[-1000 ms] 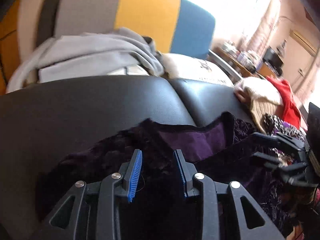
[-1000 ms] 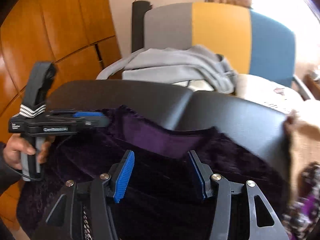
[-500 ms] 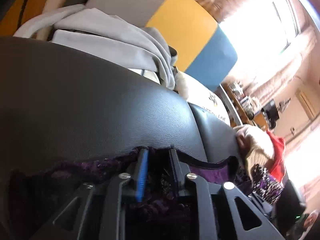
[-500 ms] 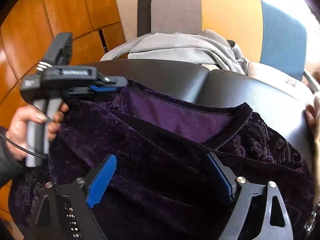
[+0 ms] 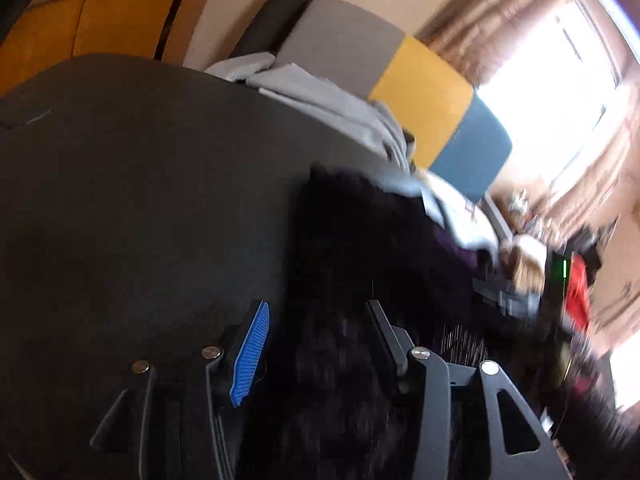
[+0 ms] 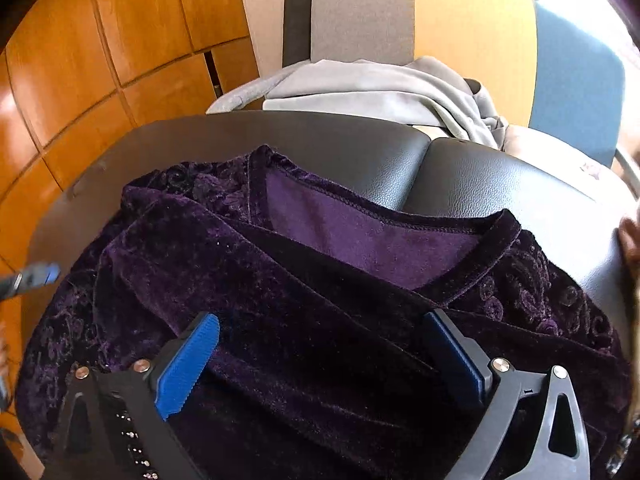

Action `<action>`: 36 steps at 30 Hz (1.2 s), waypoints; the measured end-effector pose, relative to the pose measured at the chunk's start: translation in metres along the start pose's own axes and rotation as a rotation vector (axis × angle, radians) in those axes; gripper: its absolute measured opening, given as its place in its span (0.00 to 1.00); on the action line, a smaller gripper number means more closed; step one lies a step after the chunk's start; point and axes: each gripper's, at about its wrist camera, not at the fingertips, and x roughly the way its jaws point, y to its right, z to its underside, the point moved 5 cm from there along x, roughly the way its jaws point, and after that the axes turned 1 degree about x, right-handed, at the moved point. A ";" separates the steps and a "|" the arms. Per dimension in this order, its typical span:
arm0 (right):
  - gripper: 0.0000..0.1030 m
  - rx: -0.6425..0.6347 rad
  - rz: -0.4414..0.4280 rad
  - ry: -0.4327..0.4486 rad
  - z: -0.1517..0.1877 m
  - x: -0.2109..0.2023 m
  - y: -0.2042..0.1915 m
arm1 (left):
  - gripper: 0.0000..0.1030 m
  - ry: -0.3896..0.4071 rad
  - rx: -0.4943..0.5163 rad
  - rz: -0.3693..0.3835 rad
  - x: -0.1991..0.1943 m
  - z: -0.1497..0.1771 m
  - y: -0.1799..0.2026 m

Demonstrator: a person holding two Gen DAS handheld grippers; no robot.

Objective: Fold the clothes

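Observation:
A dark purple velvet top lies on the black leather seat, neckline toward the far side, lighter purple lining showing. My right gripper is open, jaws wide, just above the top's front. My left gripper is open over the top's left edge; that view is blurred by motion. Only a blue-tipped bit of the left gripper shows at the right wrist view's left edge.
A grey hoodie is heaped behind the seat against a grey, yellow and blue chair back. Wooden panelling stands at left. More clothes, some red, lie at the right beside the bright window.
My left gripper has opened and pulled back leftward off the top's shoulder. My right gripper has stayed open and shifted a little forward over the top.

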 end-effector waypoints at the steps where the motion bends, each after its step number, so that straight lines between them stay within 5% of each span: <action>1: 0.99 -0.004 0.026 -0.009 0.000 -0.002 -0.001 | 0.48 -0.009 -0.004 -0.022 -0.003 0.009 0.000; 4: 0.97 0.002 0.067 -0.007 0.005 -0.029 -0.012 | 0.48 0.006 0.006 -0.111 -0.026 0.030 -0.008; 9: 0.97 0.032 0.025 0.024 0.058 -0.096 -0.027 | 0.48 -0.011 -0.031 -0.103 -0.065 0.061 -0.032; 18: 0.97 0.467 -0.022 0.039 0.200 -0.213 0.048 | 0.51 -0.065 0.006 -0.050 -0.090 0.098 -0.036; 28: 0.95 0.681 -0.320 0.001 0.275 -0.239 0.038 | 0.51 -0.124 0.016 -0.002 -0.086 0.112 -0.021; 32: 0.80 0.728 -0.371 -0.100 0.304 -0.223 0.026 | 0.51 -0.145 0.054 -0.014 -0.083 0.120 -0.014; 34: 0.57 0.733 -0.381 -0.143 0.313 -0.211 0.019 | 0.51 -0.155 0.073 -0.019 -0.081 0.124 -0.010; 36: 0.45 0.707 -0.369 -0.168 0.313 -0.201 0.012 | 0.48 -0.174 0.097 -0.011 -0.081 0.128 -0.006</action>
